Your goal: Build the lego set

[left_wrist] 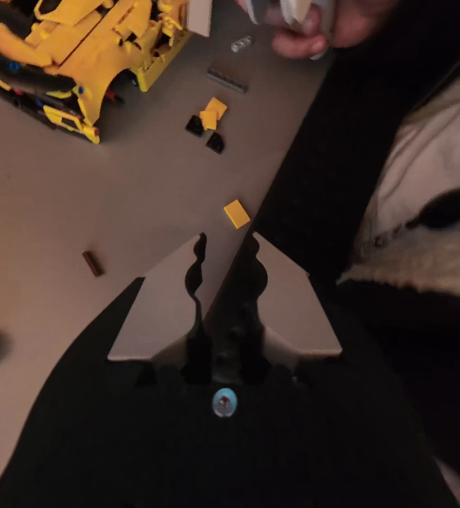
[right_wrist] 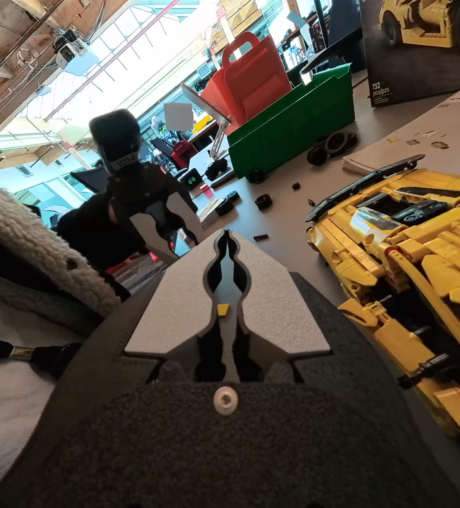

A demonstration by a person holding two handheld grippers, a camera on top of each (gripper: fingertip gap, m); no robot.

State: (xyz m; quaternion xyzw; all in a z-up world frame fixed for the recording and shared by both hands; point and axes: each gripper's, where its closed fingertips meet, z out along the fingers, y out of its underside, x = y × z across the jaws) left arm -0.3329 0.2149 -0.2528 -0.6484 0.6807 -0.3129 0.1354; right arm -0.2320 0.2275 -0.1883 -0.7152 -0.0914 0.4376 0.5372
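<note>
Left gripper (left_wrist: 227, 236) hovering parted, empty, over flat yellow tile (left_wrist: 236, 214); right gripper (right_wrist: 226, 233) nearly clenched, empty. Next: closing on tile.

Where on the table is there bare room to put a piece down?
Bare table spreads between the yellow car, the brown pin and the lone yellow tile. It is crowded by the yellow and black cluster near the grey bar, close to the edge.

Glossy yellow plastic on the car model (right_wrist: 404, 264) right of the right claw (right_wrist: 226, 233). Matt grey bench (right_wrist: 278, 228) beneath. Rough, grainy black claw housing (right_wrist: 223, 453); smooth metal screw (right_wrist: 225, 400). Fluffy fleece cloth (right_wrist: 31, 233) to its left.
</note>
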